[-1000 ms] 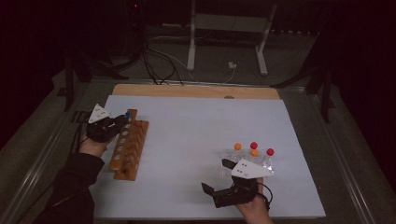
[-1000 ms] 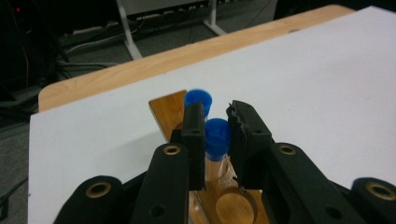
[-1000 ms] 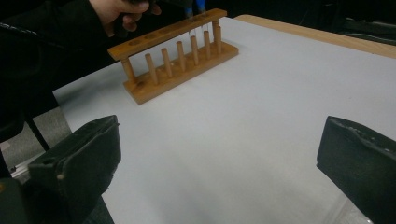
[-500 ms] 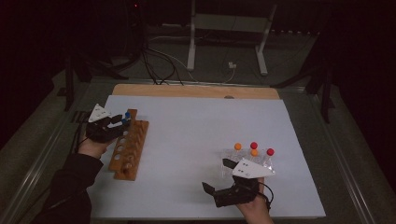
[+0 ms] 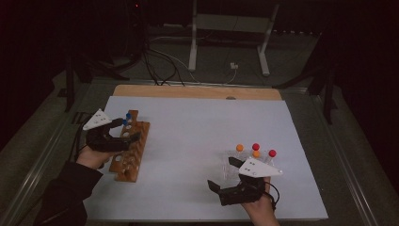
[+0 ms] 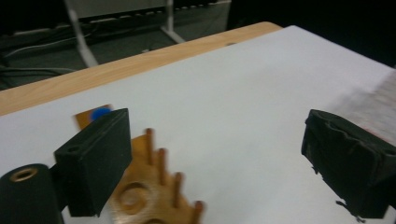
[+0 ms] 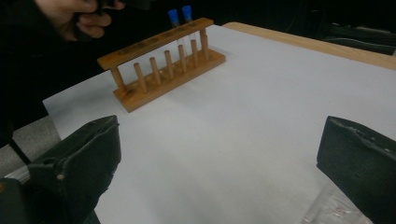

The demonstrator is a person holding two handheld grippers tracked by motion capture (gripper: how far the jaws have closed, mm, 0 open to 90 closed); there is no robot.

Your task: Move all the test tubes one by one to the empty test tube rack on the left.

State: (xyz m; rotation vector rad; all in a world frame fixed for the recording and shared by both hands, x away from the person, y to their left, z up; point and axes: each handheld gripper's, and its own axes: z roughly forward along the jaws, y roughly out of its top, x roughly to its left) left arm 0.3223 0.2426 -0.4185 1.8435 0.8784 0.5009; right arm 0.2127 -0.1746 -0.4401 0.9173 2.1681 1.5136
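Left hand-held gripper (image 5: 126, 133), jaws just spread and empty, hangs over the wooden rack (image 5: 130, 151); a careless swing could topple the blue-capped tubes (image 5: 127, 118).

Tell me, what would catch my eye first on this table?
Probably the wooden rack at the table's left, with two blue-capped tubes standing at its far end. The left gripper hangs over it, its jaws having just opened with nothing between them. Near the right, a cluster of tubes with orange and red caps stands just beyond the open right gripper.
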